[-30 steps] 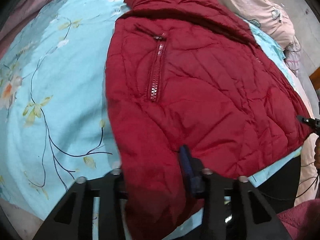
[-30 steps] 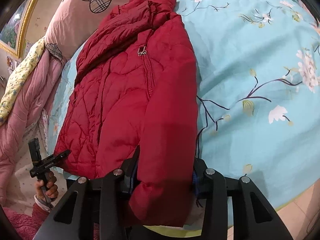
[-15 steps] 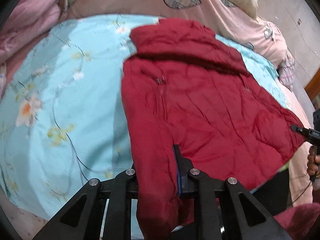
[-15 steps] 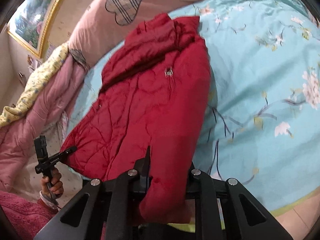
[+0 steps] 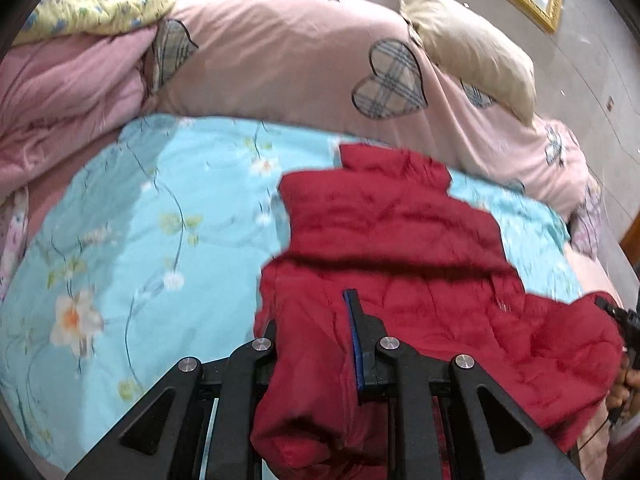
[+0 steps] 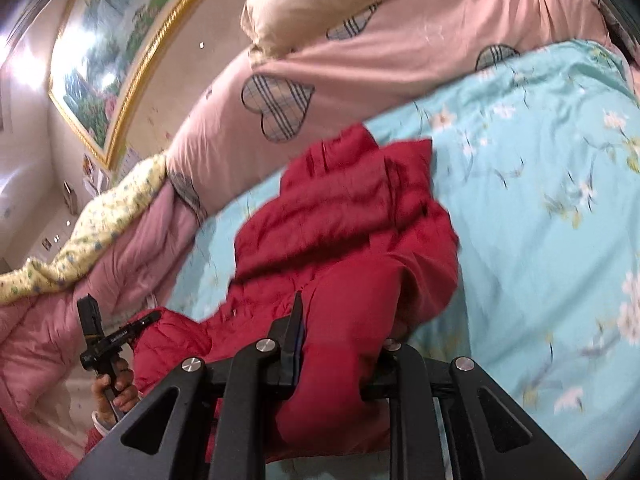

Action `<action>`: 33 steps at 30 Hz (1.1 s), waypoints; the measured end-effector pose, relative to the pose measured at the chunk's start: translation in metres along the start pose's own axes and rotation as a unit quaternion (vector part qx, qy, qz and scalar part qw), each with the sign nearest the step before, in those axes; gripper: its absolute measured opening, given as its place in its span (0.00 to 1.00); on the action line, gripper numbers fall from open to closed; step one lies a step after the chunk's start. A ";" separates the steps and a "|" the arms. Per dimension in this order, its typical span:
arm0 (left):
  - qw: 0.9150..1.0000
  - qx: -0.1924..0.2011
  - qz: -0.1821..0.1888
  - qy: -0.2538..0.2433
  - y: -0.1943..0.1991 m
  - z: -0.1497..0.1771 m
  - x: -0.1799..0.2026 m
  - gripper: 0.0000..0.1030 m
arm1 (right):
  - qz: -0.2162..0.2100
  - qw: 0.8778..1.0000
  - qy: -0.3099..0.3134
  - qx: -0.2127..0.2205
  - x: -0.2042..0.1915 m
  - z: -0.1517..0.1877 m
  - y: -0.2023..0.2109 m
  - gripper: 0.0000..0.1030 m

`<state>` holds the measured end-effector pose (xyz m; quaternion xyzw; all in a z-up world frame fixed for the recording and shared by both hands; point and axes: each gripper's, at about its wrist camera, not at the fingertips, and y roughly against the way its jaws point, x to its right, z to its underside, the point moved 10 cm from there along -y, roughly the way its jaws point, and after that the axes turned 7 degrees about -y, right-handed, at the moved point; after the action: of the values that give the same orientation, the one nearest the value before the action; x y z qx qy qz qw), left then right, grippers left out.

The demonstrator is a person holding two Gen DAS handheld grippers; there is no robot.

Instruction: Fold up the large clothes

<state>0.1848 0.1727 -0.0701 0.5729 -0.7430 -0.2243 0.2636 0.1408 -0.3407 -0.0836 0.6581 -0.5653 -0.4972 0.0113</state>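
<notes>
A red quilted jacket (image 5: 400, 240) lies on the light blue floral sheet (image 5: 140, 240), collar toward the pillows. Its near hem is raised off the bed. My left gripper (image 5: 312, 320) is shut on the hem's left corner, and the fabric bunches and hangs between the fingers. In the right wrist view, my right gripper (image 6: 344, 320) is shut on the other hem corner of the jacket (image 6: 352, 216). Its right finger is hidden by the cloth. Each gripper appears at the edge of the other's view: the right gripper (image 5: 624, 320), and the left gripper (image 6: 104, 340) held by a hand (image 6: 116, 388).
A pink duvet with plaid hearts (image 5: 300, 60) and a beige pillow (image 5: 468, 48) are heaped at the head of the bed. A yellow flowered quilt (image 5: 92, 4) lies at the far left. A gold-framed picture (image 6: 120, 60) hangs on the wall. The blue sheet (image 6: 540, 200) stretches out beside the jacket.
Both grippers closed tighter on the hem and rose, lifting the jacket's lower part off the sheet. Both views tilted up, bringing the pillows and wall into sight.
</notes>
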 end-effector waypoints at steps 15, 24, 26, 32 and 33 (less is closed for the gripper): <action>0.998 -0.015 -0.053 0.039 -0.103 -0.074 -0.009 0.18 | 0.014 0.998 -0.021 0.053 -0.006 -0.092 -0.064 0.17; 0.993 -0.027 -0.097 0.056 -0.169 -0.115 -0.017 0.18 | 0.056 0.995 -0.040 0.067 0.016 -0.132 -0.114 0.18; 0.993 -0.035 -0.094 0.069 -0.185 -0.126 -0.020 0.18 | 0.061 0.994 -0.051 0.070 0.022 -0.142 -0.124 0.18; 0.990 -0.048 -0.119 0.064 -0.236 -0.156 -0.023 0.18 | 0.079 0.991 -0.081 0.067 0.044 -0.165 -0.158 0.18; 0.989 -0.051 -0.125 0.060 -0.246 -0.159 -0.023 0.18 | 0.084 0.990 -0.089 0.065 0.048 -0.169 -0.165 0.18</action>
<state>0.4731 0.1301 -0.1082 0.6600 -0.6357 -0.2579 0.3064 0.3677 -0.4099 -0.1246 0.5608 -0.6483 -0.5134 -0.0397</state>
